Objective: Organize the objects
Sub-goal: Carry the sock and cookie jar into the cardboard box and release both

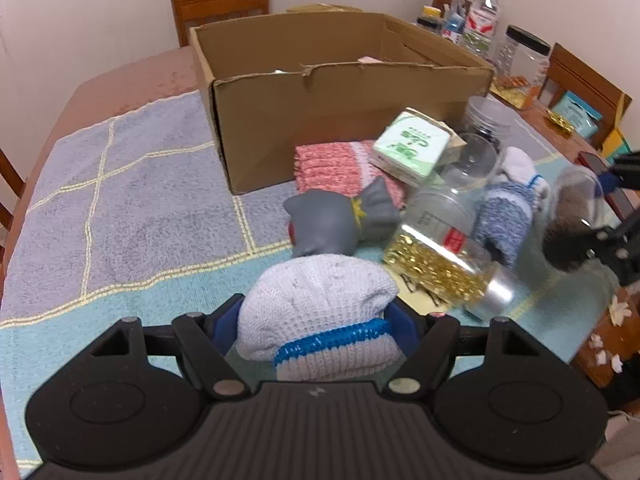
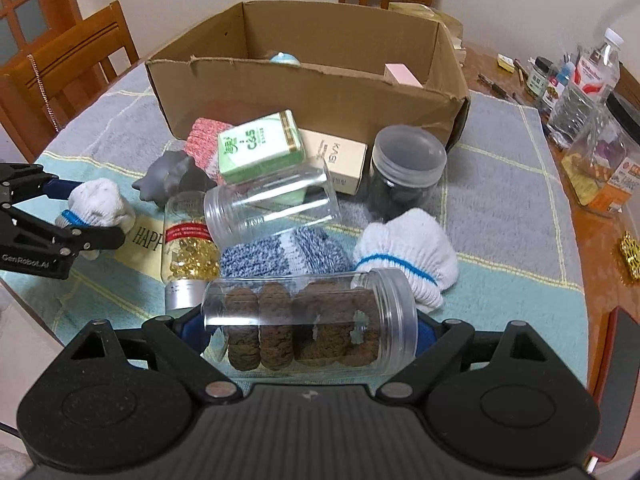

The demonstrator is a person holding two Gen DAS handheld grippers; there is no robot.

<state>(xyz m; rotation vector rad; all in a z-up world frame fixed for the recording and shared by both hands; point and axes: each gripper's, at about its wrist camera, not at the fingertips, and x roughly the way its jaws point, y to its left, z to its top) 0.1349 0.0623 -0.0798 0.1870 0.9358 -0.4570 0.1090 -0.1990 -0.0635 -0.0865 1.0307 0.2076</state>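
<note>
- Knitted white cotton with a blue band: a rolled glove (image 1: 320, 312) sits clamped between the blue pads of the left gripper (image 1: 316, 324), jaws closed in on its sides, lifted for carrying.
- Clear plastic fills the right gripper (image 2: 310, 328): a cookie jar (image 2: 308, 320) lies crosswise between its jaws, pinched at both ends, likely so it cannot roll.
- Beyond both sets of jaws stands the open cardboard box (image 2: 320, 92), the probable destination; a few items already show inside.
- Between jaws and box, a clutter waits on the towel (image 1: 120, 200): a capsule bottle (image 2: 188, 248), an empty jar (image 2: 272, 204), a green carton (image 2: 260, 148), a grey toy (image 1: 332, 220), a second white glove (image 2: 404, 252).
- Judged from this, sorting is partway done.
</note>
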